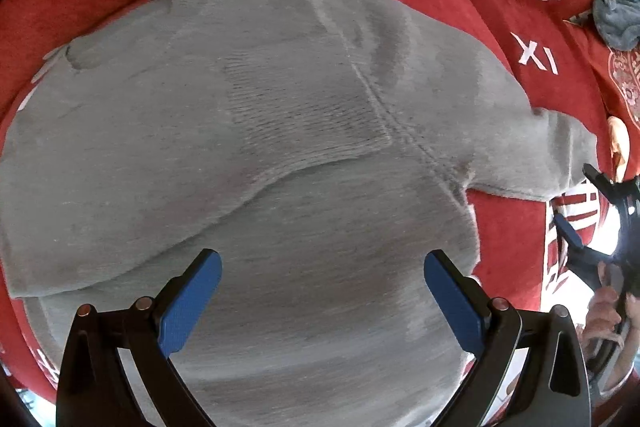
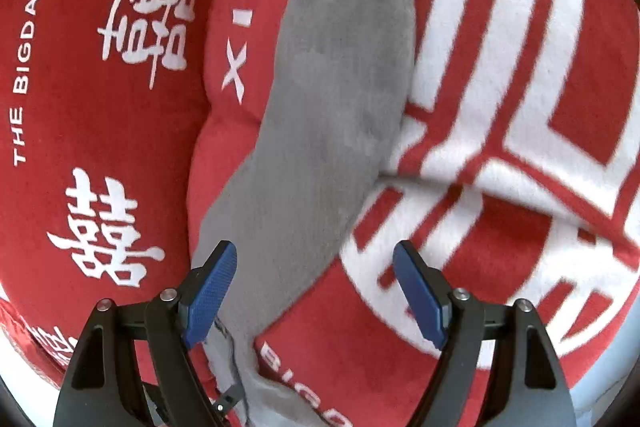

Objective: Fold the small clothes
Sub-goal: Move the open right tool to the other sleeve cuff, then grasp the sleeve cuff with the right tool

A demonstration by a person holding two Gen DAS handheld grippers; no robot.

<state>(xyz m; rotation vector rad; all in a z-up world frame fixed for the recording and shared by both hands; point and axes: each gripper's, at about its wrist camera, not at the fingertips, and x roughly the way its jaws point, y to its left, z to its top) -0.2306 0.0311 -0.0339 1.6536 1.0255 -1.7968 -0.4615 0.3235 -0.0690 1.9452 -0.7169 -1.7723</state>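
A grey knit sweater lies spread on a red blanket, with one sleeve folded across its body. Its other sleeve stretches out to the right. My left gripper is open and empty, hovering over the sweater's lower body. My right gripper is open, with its blue pads either side of the sleeve's cuff end. The right gripper also shows in the left wrist view at the right edge, beside the sleeve end.
The red blanket has large white characters and lettering. A red cushion with white print lies left of the sleeve. A small crumpled grey garment sits at the far right on the blanket.
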